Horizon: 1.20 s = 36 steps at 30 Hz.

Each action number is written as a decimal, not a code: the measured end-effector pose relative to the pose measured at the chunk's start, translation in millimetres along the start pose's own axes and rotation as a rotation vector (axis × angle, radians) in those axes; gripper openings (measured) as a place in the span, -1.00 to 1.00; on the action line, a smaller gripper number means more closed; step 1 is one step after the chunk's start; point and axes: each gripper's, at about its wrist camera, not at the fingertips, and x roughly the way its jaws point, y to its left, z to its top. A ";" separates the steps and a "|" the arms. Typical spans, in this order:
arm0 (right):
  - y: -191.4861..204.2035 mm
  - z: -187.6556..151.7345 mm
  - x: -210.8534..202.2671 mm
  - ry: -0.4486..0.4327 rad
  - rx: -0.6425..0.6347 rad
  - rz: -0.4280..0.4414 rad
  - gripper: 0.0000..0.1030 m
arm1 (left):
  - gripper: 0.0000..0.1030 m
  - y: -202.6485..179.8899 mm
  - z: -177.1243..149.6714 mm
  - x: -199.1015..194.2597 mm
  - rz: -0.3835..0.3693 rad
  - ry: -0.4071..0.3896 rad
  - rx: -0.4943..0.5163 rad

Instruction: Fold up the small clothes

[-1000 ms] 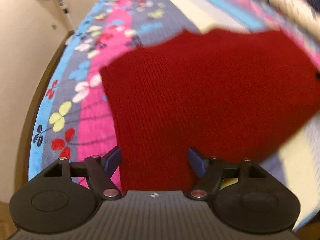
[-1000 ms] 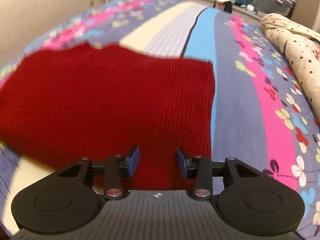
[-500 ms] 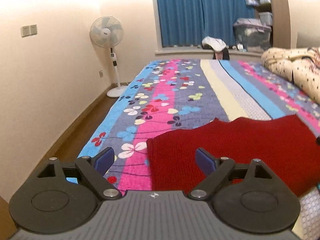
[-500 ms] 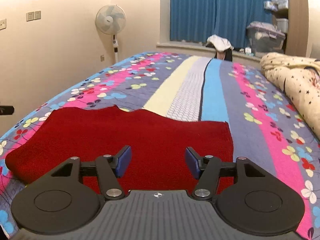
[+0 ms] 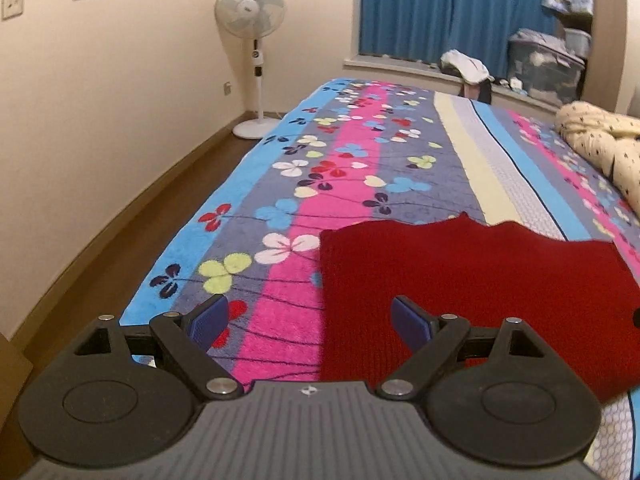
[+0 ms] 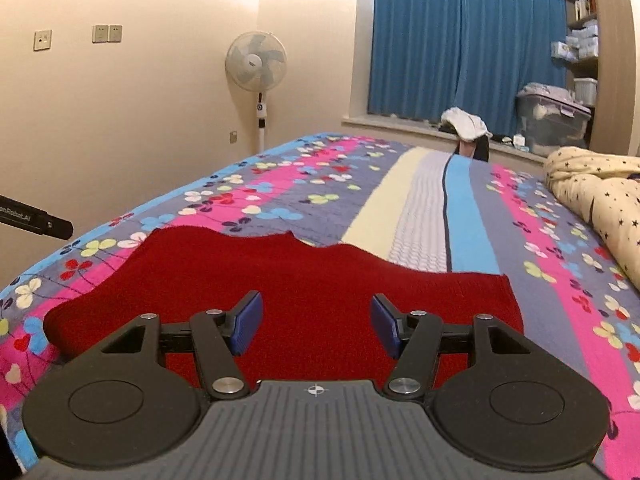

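While both grippers gape: one red garment (image 6: 304,280), one bedspread (image 6: 460,200).

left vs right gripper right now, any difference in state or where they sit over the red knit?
The left gripper straddles the red knit's left edge: one finger over bedspread, the other over knit. The right gripper has knit between and under both fingers, and its opening looks narrower. Both are open and empty.

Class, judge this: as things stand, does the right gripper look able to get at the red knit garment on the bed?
Probably yes: the right gripper is open above the red garment, with nothing between them.
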 end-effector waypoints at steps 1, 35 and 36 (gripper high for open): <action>1.4 0.8 0.7 -0.006 0.004 0.002 0.14 | 0.78 1.5 0.2 0.8 0.009 -0.002 -0.006; 205.4 -80.8 66.9 -0.046 -0.878 0.256 0.42 | 0.80 20.6 2.4 44.2 0.054 0.135 0.043; 205.2 -80.5 67.9 -0.047 -0.874 0.250 0.42 | 0.80 20.2 2.6 47.0 0.053 0.147 0.042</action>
